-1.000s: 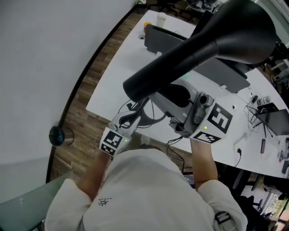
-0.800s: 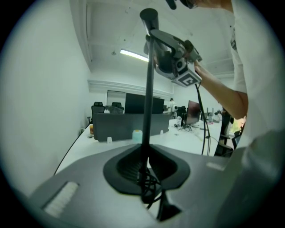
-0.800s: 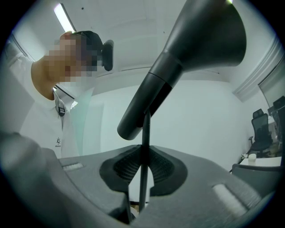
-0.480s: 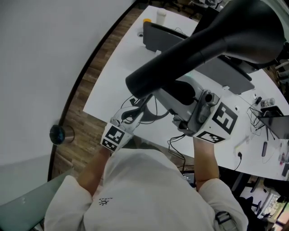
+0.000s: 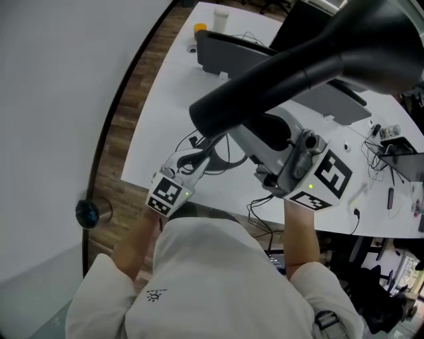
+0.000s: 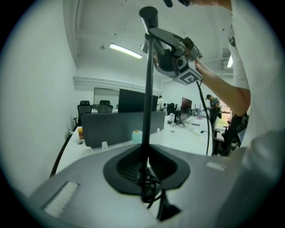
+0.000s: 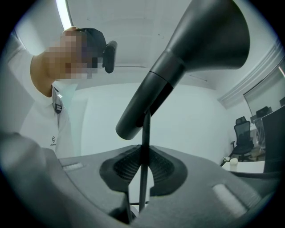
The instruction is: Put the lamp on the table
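I hold a black lamp between both grippers above the white table [image 5: 159, 112]. Its big cone-shaped shade [image 5: 305, 59] fills the top of the head view and looms over the right gripper view as the shade [image 7: 191, 58]. My right gripper [image 7: 143, 171] is shut on the thin black stem [image 7: 145, 133] just under the shade. My left gripper [image 6: 147, 171] is shut lower on the same stem [image 6: 147, 89], where a bundled black cable [image 6: 149, 189] hangs. In the head view the left gripper [image 5: 202, 155] is at the table's near edge and the right gripper [image 5: 250, 136] lies partly under the shade.
A grey desk divider [image 5: 228, 53], a white cup [image 5: 220, 12] and an orange-lidded jar [image 5: 199, 28] stand at the table's far end. Cables and small devices [image 5: 391, 152] lie at the right. A black round object [image 5: 87, 213] sits on the wooden floor by the curved wall.
Both grippers and the lamp have moved forward together, further over the table's near edge. The grip of each on the stem looks the same.
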A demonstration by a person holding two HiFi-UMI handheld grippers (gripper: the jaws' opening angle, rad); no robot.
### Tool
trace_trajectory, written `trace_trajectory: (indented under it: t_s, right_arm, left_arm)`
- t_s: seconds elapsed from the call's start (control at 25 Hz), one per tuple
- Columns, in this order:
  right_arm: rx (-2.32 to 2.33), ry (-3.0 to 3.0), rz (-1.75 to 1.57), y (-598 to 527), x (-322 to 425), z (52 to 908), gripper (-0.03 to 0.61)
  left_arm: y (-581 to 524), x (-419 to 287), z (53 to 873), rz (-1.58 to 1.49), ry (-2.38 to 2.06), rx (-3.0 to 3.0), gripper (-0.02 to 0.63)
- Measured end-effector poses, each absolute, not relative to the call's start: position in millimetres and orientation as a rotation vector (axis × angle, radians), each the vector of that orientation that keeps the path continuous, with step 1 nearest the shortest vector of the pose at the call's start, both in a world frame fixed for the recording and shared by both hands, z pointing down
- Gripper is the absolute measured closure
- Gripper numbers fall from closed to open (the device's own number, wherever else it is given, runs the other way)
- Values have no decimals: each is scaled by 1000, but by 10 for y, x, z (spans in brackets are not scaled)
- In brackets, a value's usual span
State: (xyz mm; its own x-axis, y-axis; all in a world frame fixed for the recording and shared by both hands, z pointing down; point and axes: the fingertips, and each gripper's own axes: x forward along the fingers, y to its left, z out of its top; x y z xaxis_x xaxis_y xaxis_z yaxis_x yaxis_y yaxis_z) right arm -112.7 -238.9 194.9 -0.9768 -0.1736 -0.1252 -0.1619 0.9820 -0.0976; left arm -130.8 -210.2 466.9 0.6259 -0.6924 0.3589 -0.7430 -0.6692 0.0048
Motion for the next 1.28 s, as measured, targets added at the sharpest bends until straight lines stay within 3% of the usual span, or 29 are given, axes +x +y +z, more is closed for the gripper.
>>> trace_trajectory:
  t_s: [1.28]
  right_arm:
    - [-791,2982,-82,-3898,-2010,2417,537]
  left_arm:
    - [-3826,-2212,5154,579,-746,2909,566]
